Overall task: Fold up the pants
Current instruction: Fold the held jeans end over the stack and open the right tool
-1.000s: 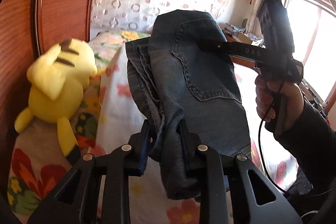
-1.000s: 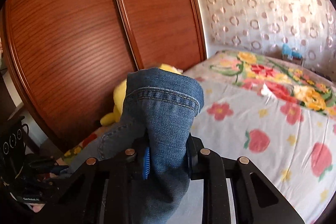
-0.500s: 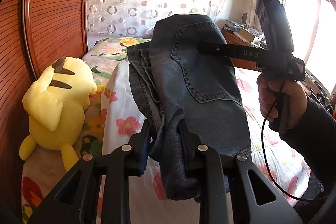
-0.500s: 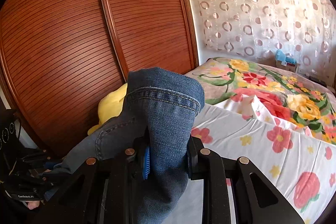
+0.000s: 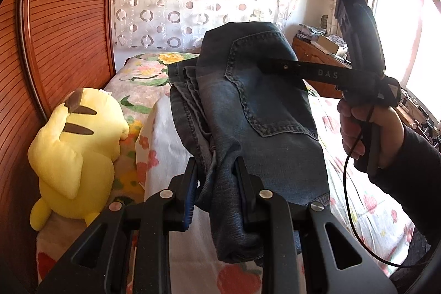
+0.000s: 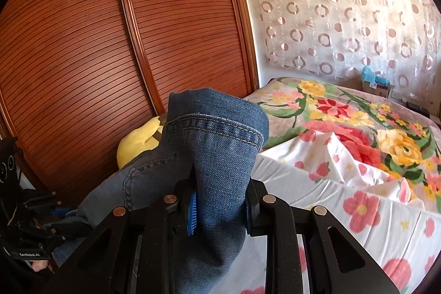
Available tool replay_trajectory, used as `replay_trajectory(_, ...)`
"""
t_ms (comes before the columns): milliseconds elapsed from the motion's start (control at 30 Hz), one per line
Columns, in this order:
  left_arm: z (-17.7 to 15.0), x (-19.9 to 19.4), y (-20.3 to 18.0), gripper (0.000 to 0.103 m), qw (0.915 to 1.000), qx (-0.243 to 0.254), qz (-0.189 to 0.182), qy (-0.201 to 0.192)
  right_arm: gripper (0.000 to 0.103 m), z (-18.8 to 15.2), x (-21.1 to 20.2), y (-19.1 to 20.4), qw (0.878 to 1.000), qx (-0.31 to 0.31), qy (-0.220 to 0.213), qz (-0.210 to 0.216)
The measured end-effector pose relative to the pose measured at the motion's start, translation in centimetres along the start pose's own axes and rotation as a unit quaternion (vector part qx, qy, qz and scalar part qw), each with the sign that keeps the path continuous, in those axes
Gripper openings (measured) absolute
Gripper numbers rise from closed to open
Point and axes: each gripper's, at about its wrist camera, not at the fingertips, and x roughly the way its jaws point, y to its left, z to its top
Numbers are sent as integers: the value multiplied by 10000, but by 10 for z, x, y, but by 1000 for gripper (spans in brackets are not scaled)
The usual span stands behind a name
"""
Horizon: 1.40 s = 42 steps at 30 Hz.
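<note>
Both grippers are holding the folded pants in the air above the bed.

The bed [image 5: 176, 252] is filling the lower frame, and the pants [image 5: 248, 106] are hanging in the middle, clear of it. I think it is best to lower both ends level and together, so the layers are not sliding. The left gripper [image 5: 217, 192] and the right gripper [image 6: 220, 205] are each clamping thick denim, their fingers being closed on it.
</note>
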Motion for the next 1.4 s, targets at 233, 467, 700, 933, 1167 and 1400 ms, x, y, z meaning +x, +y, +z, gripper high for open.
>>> replay_trajectory(233, 21, 19, 9, 26, 10000, 23, 31, 13, 26, 15, 22, -14, 10000, 2, 22, -56)
replay_trajectory(467, 39, 45, 22, 26, 10000, -16, 35, 91, 26, 23, 50, -27, 9999, 76, 46, -139)
replay_trajectory(700, 38, 75, 33, 27, 9995, -124, 137, 274, 28, 31, 83, -40, 9996, 128, 184, -162)
replay_trajectory(933, 22, 91, 41, 30, 9981, -249, 225, 510, 45, 26, 119, -53, 9957, 229, 830, -352)
replay_trajectory(1167, 17, 96, 49, 32, 9980, -377, 119, 499, 48, 48, 83, -45, 9989, -146, 153, -407)
replay_trajectory(1400, 16, 99, 52, 33, 9978, -362, 74, 555, 27, 57, 117, -46, 9979, -284, 549, -205)
